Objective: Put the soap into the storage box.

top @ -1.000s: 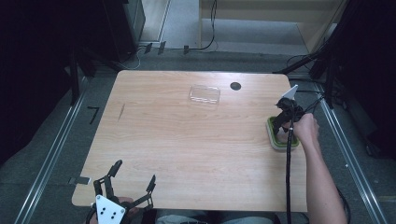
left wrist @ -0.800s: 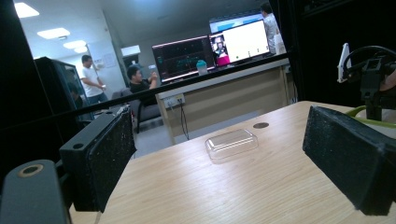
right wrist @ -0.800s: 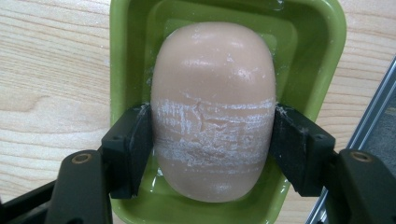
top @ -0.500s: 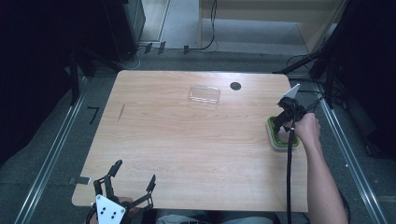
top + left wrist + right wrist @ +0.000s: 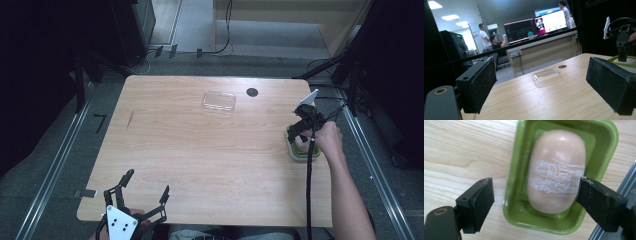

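Note:
A pale pink soap bar [image 5: 556, 172] with white scuffs lies in a green dish [image 5: 517, 182] near the table's right edge. My right gripper [image 5: 535, 202] hovers open just above it, one jaw left of the dish, the other at the soap's right side. In the high view the right gripper [image 5: 302, 131] sits over the green dish [image 5: 300, 152]. My left gripper [image 5: 145, 192] is open at the table's front left edge, nothing between its jaws. A clear plastic lid [image 5: 219, 101] lies at the back middle of the table, also the clear lid [image 5: 547, 76] ahead of the left gripper [image 5: 544, 85].
A small dark round hole [image 5: 252, 92] sits near the lid at the back. The wooden table [image 5: 200, 150] has metal rails along both sides on the floor. Beyond the table stand a desk with monitors [image 5: 534, 28] and several people.

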Tool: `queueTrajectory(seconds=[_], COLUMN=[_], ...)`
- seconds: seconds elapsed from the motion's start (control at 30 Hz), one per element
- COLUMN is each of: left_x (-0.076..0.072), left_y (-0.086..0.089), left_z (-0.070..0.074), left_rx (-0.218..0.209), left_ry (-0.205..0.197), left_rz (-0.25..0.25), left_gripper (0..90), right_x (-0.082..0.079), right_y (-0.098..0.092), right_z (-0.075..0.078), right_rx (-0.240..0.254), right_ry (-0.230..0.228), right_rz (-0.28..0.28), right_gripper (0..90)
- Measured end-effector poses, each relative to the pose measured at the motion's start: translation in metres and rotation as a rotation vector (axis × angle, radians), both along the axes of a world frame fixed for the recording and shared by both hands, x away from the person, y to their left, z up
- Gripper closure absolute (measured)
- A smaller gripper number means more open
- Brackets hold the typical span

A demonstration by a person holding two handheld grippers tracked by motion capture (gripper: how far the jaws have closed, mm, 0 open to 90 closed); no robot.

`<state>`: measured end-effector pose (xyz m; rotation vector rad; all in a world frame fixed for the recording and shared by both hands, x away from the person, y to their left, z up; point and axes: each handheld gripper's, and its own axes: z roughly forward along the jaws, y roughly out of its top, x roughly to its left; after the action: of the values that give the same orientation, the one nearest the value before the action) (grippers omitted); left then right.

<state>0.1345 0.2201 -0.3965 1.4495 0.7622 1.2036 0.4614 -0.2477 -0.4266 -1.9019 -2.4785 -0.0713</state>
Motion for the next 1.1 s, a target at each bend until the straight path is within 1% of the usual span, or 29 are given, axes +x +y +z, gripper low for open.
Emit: queueTrajectory(seconds=[0.03,0.13,0.2,0.23,0.27,0.3,0.33,0.43,0.5,0.57,0.6,0.73,0.77,0.8,0.83,0.9,0.97,1.0,1.1], left_x=[0.000,0.000,-0.001,-0.001,-0.002,-0.002,-0.003,-0.003,-0.003,-0.004,-0.004,-0.004,-0.004,-0.004,-0.004,-0.004,-0.004,-0.004,-0.004], left_y=[0.000,0.001,0.001,0.002,0.002,0.002,0.003,0.003,0.002,0.003,0.003,0.003,0.002,0.002,0.002,0.003,0.002,0.002,0.002], left_z=[0.000,0.000,0.000,0.000,0.000,0.000,0.000,0.000,0.000,0.000,0.000,0.000,0.000,0.000,0.000,0.000,0.000,0.000,0.000], left_rx=[0.000,-0.001,-0.001,-0.003,-0.009,-0.009,-0.009,-0.008,-0.006,-0.007,-0.007,-0.008,-0.008,-0.007,-0.007,-0.007,-0.008,-0.007,-0.005], left_ry=[0.000,0.000,0.000,-0.001,-0.003,-0.003,-0.006,-0.006,-0.005,-0.006,-0.007,-0.007,-0.007,-0.007,-0.007,-0.007,-0.007,-0.007,-0.008], left_rz=[0.001,0.001,0.001,-0.001,0.003,0.003,0.002,0.002,0.002,0.003,0.004,0.004,0.003,0.002,0.002,0.004,0.002,0.002,0.000], left_gripper=[9.9,9.9,9.9,9.9,9.9,9.8,9.9,9.9,9.9,9.9,9.9,9.9,9.9,9.9,9.9,9.9,9.9,9.9,9.9], right_x=[-0.001,-0.003,-0.006,-0.006,-0.008,-0.008,-0.011,-0.014,-0.019,-0.021,-0.022,-0.026,-0.030,-0.030,-0.034,-0.038,-0.043,-0.043,-0.052], right_y=[0.001,0.005,0.012,0.012,0.016,0.016,0.020,0.025,0.033,0.037,0.039,0.046,0.050,0.050,0.054,0.059,0.063,0.063,0.070], right_z=[0.001,0.003,0.005,0.005,0.006,0.006,0.007,0.009,0.011,0.013,0.013,0.015,0.017,0.017,0.018,0.018,0.018,0.018,0.015], right_rx=[0.006,0.014,0.012,0.012,0.016,0.016,0.011,0.013,0.009,0.009,0.008,0.002,0.002,0.002,0.000,0.002,-0.003,-0.003,-0.017], right_ry=[-0.008,-0.007,0.006,0.006,0.015,0.015,0.016,0.020,0.022,0.021,0.021,0.021,0.019,0.019,0.018,0.017,0.019,0.019,0.030], right_rz=[0.008,0.026,0.052,0.052,0.065,0.065,0.083,0.097,0.128,0.138,0.155,0.172,0.190,0.190,0.207,0.220,0.245,0.245,0.278], right_gripper=[14.4,13.9,11.7,11.7,10.6,10.6,10.6,10.4,8.9,8.9,8.6,7.8,6.8,6.8,6.6,6.3,6.1,6.1,5.4])
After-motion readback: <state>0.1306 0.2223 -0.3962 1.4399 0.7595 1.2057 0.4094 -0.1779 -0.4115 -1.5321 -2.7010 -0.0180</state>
